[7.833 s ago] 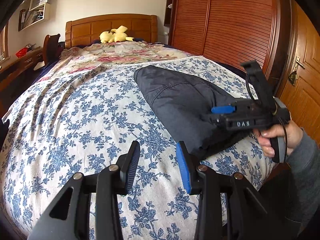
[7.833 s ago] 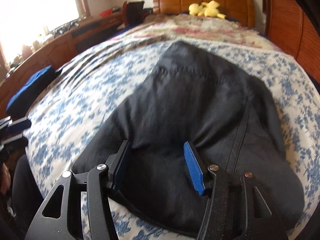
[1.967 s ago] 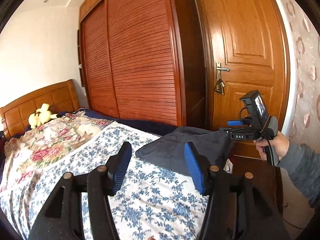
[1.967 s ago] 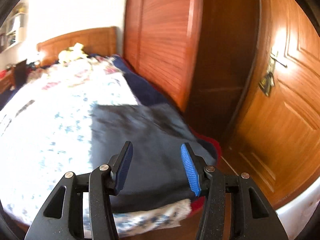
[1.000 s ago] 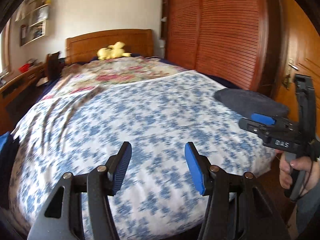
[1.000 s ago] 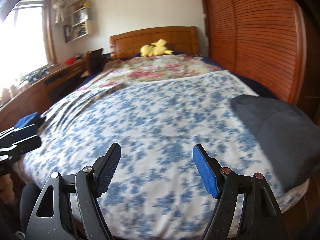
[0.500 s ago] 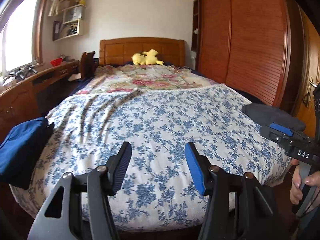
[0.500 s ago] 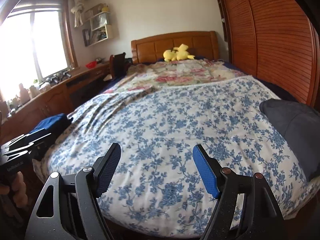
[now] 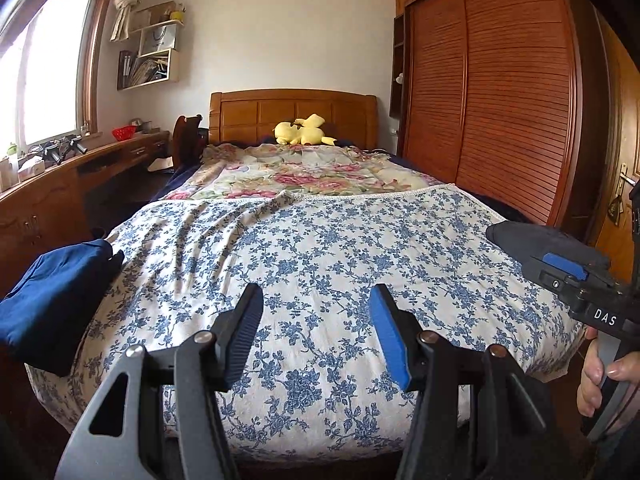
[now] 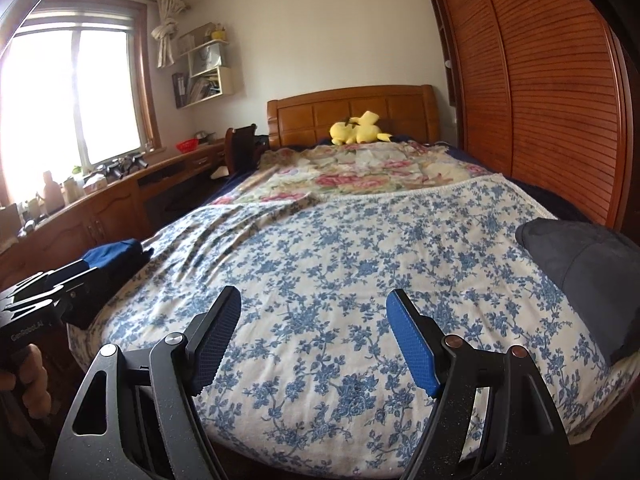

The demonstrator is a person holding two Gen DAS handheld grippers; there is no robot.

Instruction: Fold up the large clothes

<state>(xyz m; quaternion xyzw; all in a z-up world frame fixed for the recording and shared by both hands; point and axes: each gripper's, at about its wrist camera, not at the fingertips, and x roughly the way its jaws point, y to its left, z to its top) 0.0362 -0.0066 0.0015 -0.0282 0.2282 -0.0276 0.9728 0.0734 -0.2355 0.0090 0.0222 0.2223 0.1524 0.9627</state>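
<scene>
A folded dark grey garment lies on the right edge of the bed. A dark blue garment sits in a heap on the bed's left edge. My left gripper hangs open over the foot of the bed, with only the flowered bedspread behind its fingers. My right gripper is open too and holds nothing. In the left wrist view the right gripper shows at the right edge, just in front of the grey garment, held by a hand.
A wooden headboard with a yellow plush toy stands at the far end. A slatted wardrobe runs along the right, a door beyond it. A long wooden desk under the window lines the left side.
Both views swung left from the wardrobe side and pulled back to the foot of the bed. The blue garment came into sight at the left. The jaws kept their gaps.
</scene>
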